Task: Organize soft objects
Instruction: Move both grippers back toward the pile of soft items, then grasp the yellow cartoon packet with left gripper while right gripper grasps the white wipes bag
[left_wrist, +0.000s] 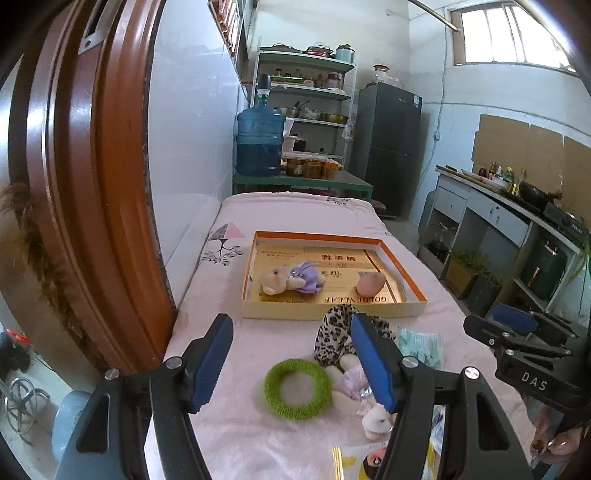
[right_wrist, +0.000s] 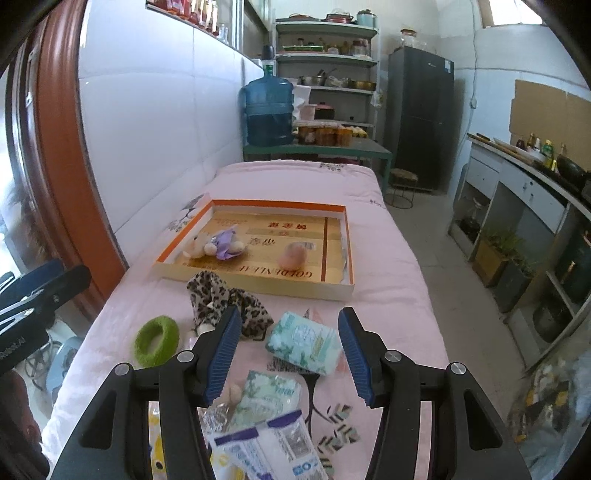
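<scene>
Fuzzy green ring (left_wrist: 297, 389) lies on our pink bed (left_wrist: 295, 214); cardboard tray (left_wrist: 406, 308) reads "GOLDENLEAF". Both our left hand-held gripper (left_wrist: 291, 363) and right hand-held gripper (right_wrist: 288, 356) gape empty.

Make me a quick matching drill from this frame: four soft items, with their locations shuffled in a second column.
Items:
1. purple-dressed plush
2. green ring
3. leopard-print cloth
4. tissue pack

Places:
A. between the open right gripper's fingers in its view
B. inside the shallow box
C. on the pink cover, just in front of the box
D. on the cover, farthest left of the loose items

Pairs: 1-B, 2-D, 3-C, 4-A
</scene>
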